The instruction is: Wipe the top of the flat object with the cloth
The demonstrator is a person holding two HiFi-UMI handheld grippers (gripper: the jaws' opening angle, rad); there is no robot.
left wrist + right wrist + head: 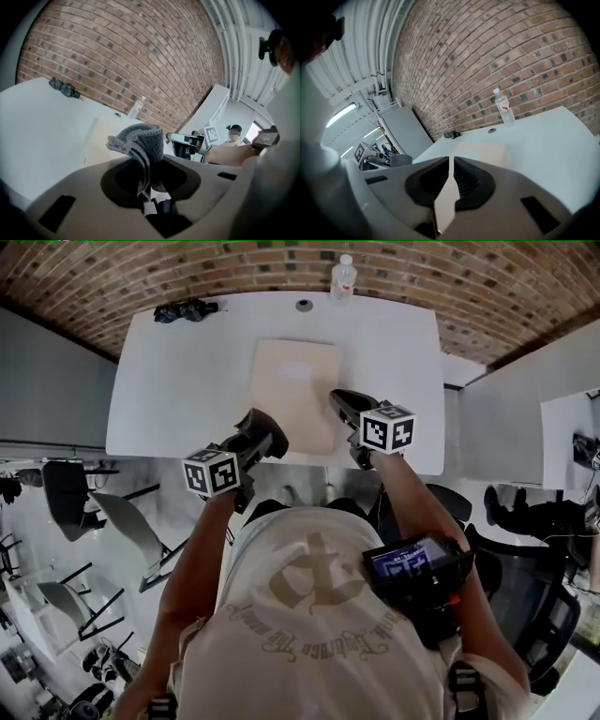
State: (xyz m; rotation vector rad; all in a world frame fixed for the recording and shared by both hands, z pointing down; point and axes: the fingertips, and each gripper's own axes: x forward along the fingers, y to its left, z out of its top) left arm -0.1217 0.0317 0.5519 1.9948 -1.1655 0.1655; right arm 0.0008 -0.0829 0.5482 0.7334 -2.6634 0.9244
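**Cloth held up, board lying flat on the table**

The flat board lies in the middle of the white table. It is a pale tan rectangle. Its long side runs from the near edge of the table toward the far edge, so it points away from the person. Its near short end comes close to the table's near edge.

The left gripper is by the near left corner of the board. Its fingers are clenched on a grey cloth. The cloth sticks up out of the fingers in a bunched fold and hangs over a little to one side.

The right gripper is over the near right corner of the board. Its fingers are almost together, with just a thin slit between them. Nothing is in the slit.

A clear water bottle stands at the far edge of the table. A small round thing sits near it. A dark lumpy thing lies by the far left corner.
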